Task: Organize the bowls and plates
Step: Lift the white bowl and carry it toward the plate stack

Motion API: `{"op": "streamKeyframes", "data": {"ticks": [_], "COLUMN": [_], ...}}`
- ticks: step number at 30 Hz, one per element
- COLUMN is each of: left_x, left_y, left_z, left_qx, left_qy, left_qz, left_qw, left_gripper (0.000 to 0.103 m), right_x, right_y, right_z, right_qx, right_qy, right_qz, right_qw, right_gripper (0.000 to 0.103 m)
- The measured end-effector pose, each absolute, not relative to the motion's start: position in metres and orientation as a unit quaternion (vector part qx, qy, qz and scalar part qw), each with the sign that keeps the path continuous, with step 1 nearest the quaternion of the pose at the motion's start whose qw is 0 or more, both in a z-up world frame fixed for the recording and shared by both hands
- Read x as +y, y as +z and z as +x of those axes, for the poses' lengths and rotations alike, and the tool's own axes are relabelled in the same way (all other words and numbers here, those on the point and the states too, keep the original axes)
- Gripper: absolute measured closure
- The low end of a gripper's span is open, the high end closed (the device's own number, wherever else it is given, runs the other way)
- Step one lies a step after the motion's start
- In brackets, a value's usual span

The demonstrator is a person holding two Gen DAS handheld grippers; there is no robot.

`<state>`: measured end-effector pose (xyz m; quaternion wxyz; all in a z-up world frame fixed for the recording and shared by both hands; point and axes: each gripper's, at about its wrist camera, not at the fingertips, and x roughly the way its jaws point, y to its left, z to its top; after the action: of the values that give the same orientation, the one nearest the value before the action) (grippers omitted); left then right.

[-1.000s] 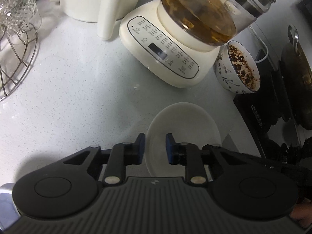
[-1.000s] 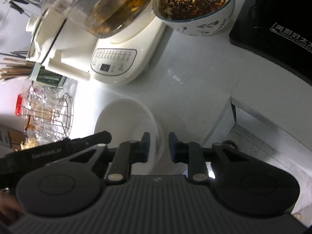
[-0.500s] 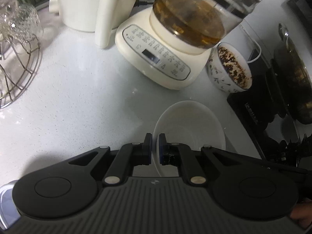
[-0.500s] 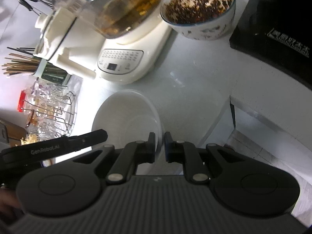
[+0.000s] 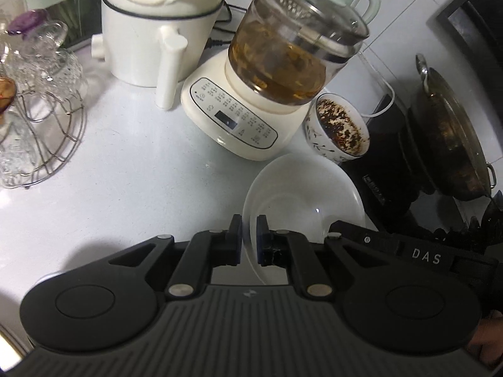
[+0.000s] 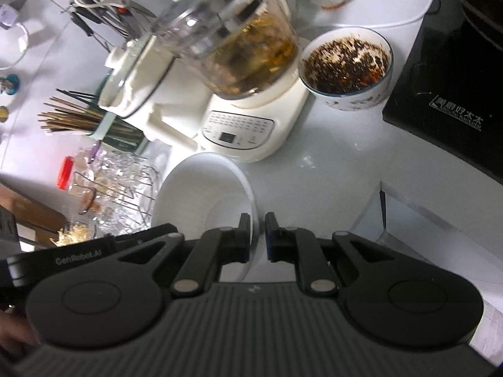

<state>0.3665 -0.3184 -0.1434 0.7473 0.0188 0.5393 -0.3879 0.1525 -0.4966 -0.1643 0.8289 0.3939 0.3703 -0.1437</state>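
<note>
1. The wide, shallow white ceramic bowl (image 5: 301,194) is carried between two grippers over the pale speckled countertop (image 5: 125,172), in front of the cream kettle base with its glass pot of brown tea (image 5: 251,119).
2. The left gripper (image 5: 249,238) is clamped tight on the bowl's near-left rim; the right gripper (image 6: 258,235) is clamped on the opposite rim, which shows between its pads.
3. The bowl looks stiff, glazed and probably slick, moderately heavy, and breakable if dropped. A thin rim gives little bite, so two opposed holds seem wise, and the hands should keep level with each other.
4. Tight spots: the patterned bowl of dark flakes (image 5: 341,130) and the black induction hob (image 6: 446,94) lie near on the right.
5. A wire rack of cut glassware (image 5: 37,116) stands left; the bare counter between offers the most open room.
</note>
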Motion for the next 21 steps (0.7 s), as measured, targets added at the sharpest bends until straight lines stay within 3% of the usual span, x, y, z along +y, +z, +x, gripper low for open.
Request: {"op": "streamKeyframes", "data": {"ticks": [21], "left_x": [-0.248], "left_y": [-0.094], "left_z": [0.350], "left_qx": [0.502], "left_qy": [-0.379], "left_qz": [-0.016], "left_qw": [0.777], "left_gripper": [0.094], "right_x": [-0.442], "right_y": [-0.111], "right_z": [0.143], "right_qx": [0.334], "right_qy": [-0.109], "right_qz": [0.341], "right_qw": [0.872], "right_gripper": [0.089]}}
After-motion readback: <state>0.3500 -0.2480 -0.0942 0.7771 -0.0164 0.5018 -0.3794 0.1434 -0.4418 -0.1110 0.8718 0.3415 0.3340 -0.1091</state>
